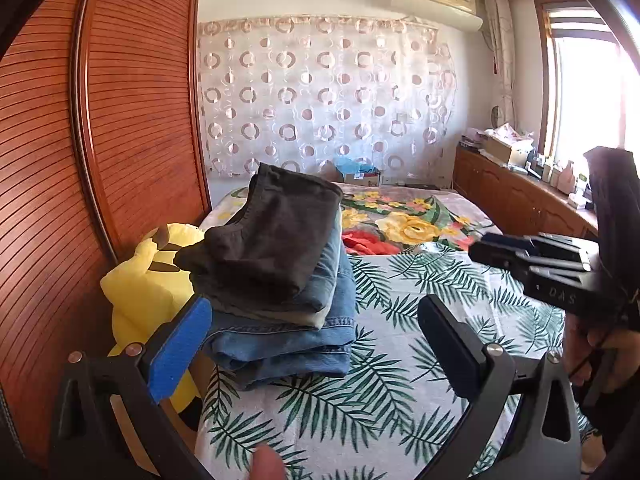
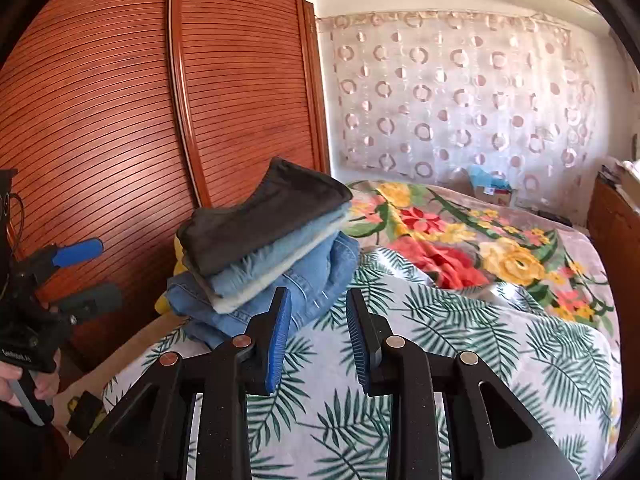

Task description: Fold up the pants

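A stack of folded pants [image 1: 280, 288] lies on the bed's left side, with dark grey pants [image 1: 272, 236] on top and blue jeans below. It also shows in the right wrist view [image 2: 264, 256]. My left gripper [image 1: 316, 320] is wide open and empty, just in front of the stack. My right gripper [image 2: 318, 312] is open with a narrower gap and empty, above the sheet to the right of the stack. The right gripper also shows in the left wrist view [image 1: 532, 260], and the left gripper shows in the right wrist view [image 2: 76, 276].
The bed has a palm-leaf sheet [image 1: 392, 380] and a floral blanket [image 2: 480, 248] further back. A yellow plush toy [image 1: 148, 280] sits between the stack and the wooden wardrobe [image 1: 100, 140]. A low wooden cabinet [image 1: 520, 196] with clutter runs along the right under the window.
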{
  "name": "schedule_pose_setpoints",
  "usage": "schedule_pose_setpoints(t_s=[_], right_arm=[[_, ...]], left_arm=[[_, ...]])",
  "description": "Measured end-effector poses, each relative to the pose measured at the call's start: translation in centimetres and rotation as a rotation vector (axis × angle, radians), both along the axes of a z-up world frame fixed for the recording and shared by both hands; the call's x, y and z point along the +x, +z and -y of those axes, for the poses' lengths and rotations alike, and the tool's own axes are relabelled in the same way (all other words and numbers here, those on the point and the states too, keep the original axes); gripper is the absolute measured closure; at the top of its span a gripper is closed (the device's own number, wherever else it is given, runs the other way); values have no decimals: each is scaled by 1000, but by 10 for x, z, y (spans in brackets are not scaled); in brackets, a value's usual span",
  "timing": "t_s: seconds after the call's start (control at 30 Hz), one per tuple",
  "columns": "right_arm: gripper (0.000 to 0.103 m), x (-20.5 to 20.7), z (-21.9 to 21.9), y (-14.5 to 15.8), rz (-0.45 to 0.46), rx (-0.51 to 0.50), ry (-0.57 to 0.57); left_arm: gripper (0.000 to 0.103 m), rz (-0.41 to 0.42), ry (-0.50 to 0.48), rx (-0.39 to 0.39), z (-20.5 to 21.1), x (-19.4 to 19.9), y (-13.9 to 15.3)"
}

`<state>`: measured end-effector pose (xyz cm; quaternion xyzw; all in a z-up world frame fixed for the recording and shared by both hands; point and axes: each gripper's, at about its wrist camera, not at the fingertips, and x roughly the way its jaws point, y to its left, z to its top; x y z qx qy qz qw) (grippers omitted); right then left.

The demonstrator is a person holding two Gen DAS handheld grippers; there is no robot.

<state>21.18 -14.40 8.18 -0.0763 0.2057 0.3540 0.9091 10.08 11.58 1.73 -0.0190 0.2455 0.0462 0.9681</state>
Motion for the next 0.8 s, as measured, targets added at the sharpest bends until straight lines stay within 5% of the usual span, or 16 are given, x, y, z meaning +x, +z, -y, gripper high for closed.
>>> schedule_pose_setpoints(t_s=[0.4, 0.8], right_arm=[[38, -32, 31, -6, 35, 4, -107], [33, -61, 60, -8, 65, 11, -269]], left_arm=[[0, 7, -44, -14, 33, 4, 1], [0, -13, -143, -15, 95, 19, -3]])
